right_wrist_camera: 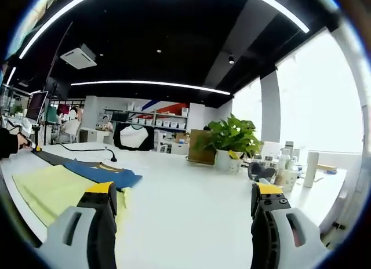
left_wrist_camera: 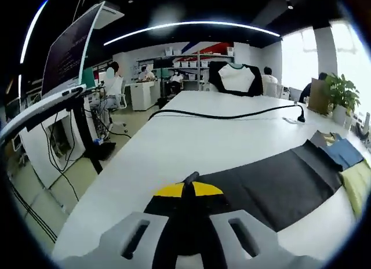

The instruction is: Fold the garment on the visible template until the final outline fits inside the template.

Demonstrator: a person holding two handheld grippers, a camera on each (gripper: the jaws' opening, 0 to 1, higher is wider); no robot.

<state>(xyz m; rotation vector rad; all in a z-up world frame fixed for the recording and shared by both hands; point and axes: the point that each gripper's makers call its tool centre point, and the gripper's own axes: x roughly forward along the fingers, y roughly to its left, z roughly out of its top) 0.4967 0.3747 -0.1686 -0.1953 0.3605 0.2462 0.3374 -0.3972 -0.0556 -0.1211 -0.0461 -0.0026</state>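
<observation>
1. Left gripper view: left gripper (left_wrist_camera: pixel 189 191) jaws clenched on one black cloth (left_wrist_camera: pixel 272 185) lying on the white table (left_wrist_camera: pixel 191 135).
2. Right gripper view: right gripper (right_wrist_camera: pixel 184 200) jaws released, gripping nothing; one yellow cloth (right_wrist_camera: pixel 52 191), one blue cloth (right_wrist_camera: pixel 101 173) on the table.

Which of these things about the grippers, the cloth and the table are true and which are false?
1. The left gripper is pinching dark cloth. True.
2. The right gripper is shut on the yellow cloth. False: it is open and holds nothing.
3. A potted plant stands on the white table. True.
4. The cable on the table is red. False: it is black.
</observation>
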